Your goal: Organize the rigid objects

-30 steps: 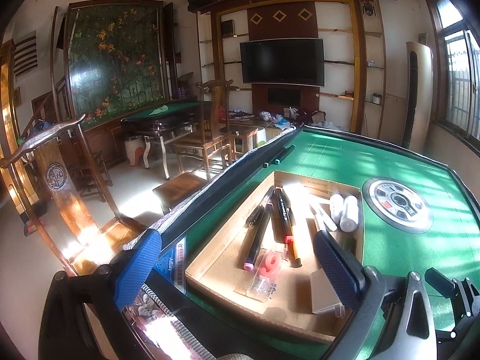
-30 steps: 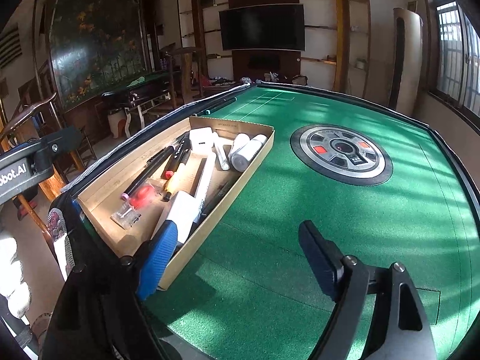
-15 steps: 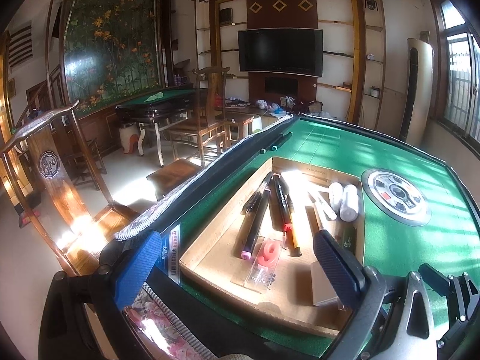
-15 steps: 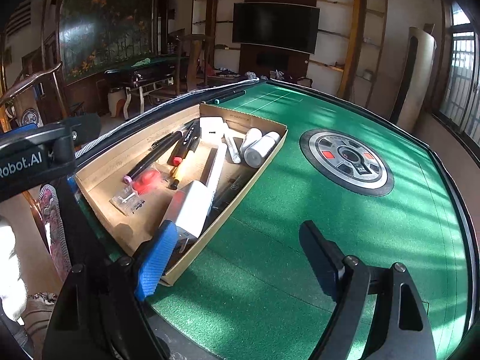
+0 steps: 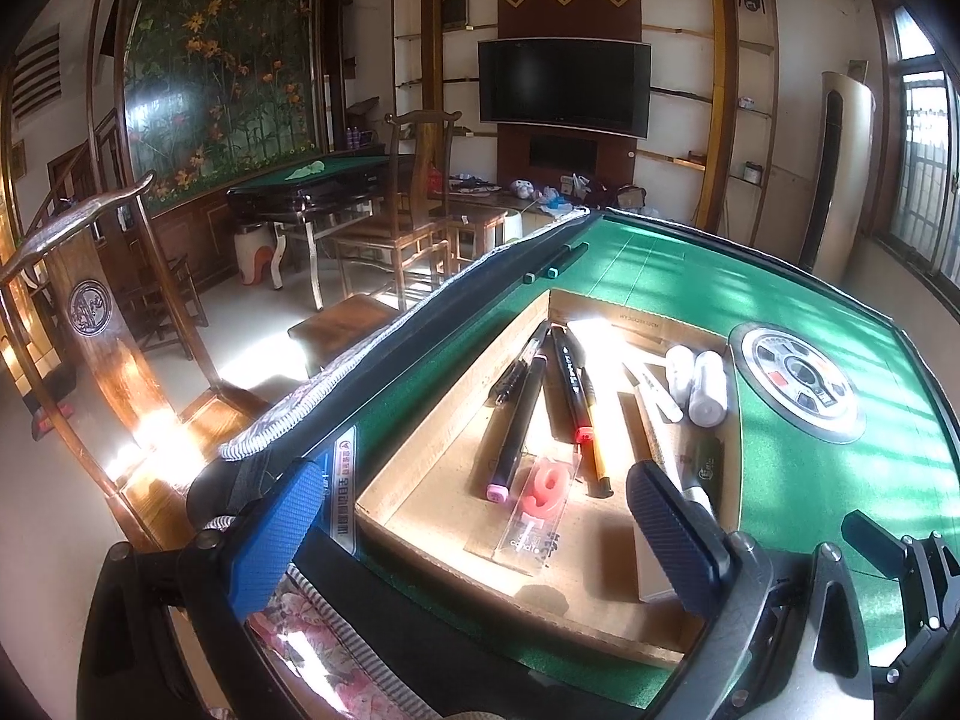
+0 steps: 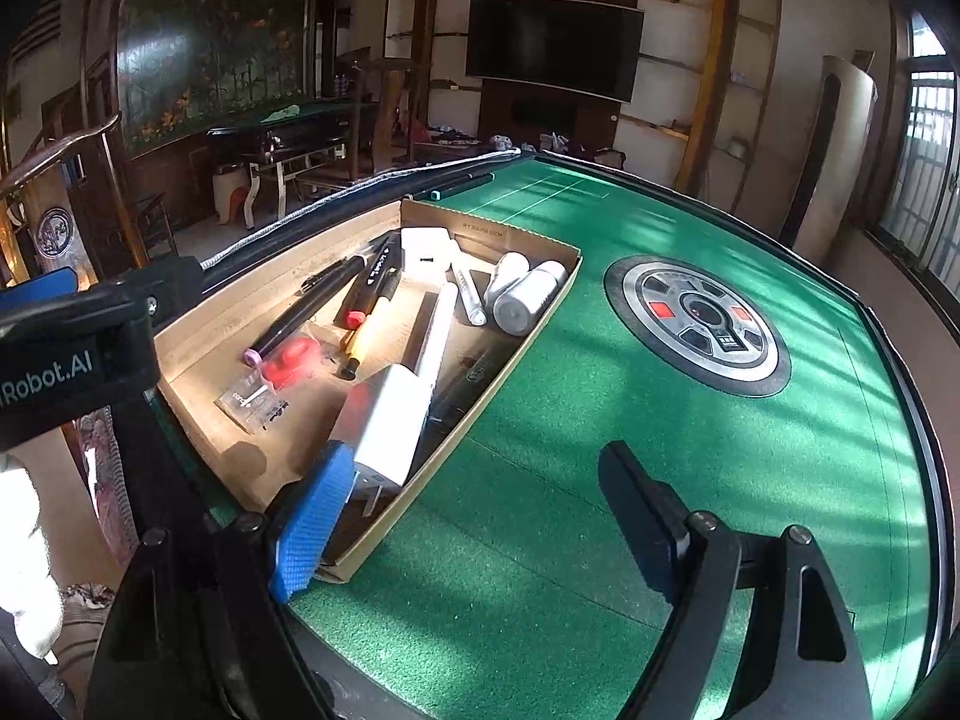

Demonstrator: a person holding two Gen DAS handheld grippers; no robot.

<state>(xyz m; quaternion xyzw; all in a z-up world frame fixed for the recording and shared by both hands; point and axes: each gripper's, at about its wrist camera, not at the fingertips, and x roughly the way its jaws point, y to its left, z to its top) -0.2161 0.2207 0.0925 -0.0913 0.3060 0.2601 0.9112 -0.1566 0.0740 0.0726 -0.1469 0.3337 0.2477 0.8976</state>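
Readable txt, for your check:
- "Robot.AI", white on the black body of the left gripper (image 6: 72,360), seen in right wrist view; start cut off.
- "9", red numeral in clear packet (image 5: 543,507) in cardboard box (image 5: 420,450); print below too small.
- White lettering on black marker (image 5: 570,381): illegible.
- Table-edge sticker (image 5: 343,489): Chinese chars, unreadable.

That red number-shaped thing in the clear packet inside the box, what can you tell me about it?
The red number candle looks like a waxy digit, a 9 or a 6 depending on which way you read it, sealed in a clear plastic packet with small print. It lies flat on the floor of the cardboard box, near the front end, right beside the pink-capped black marker. No gripper touches it.
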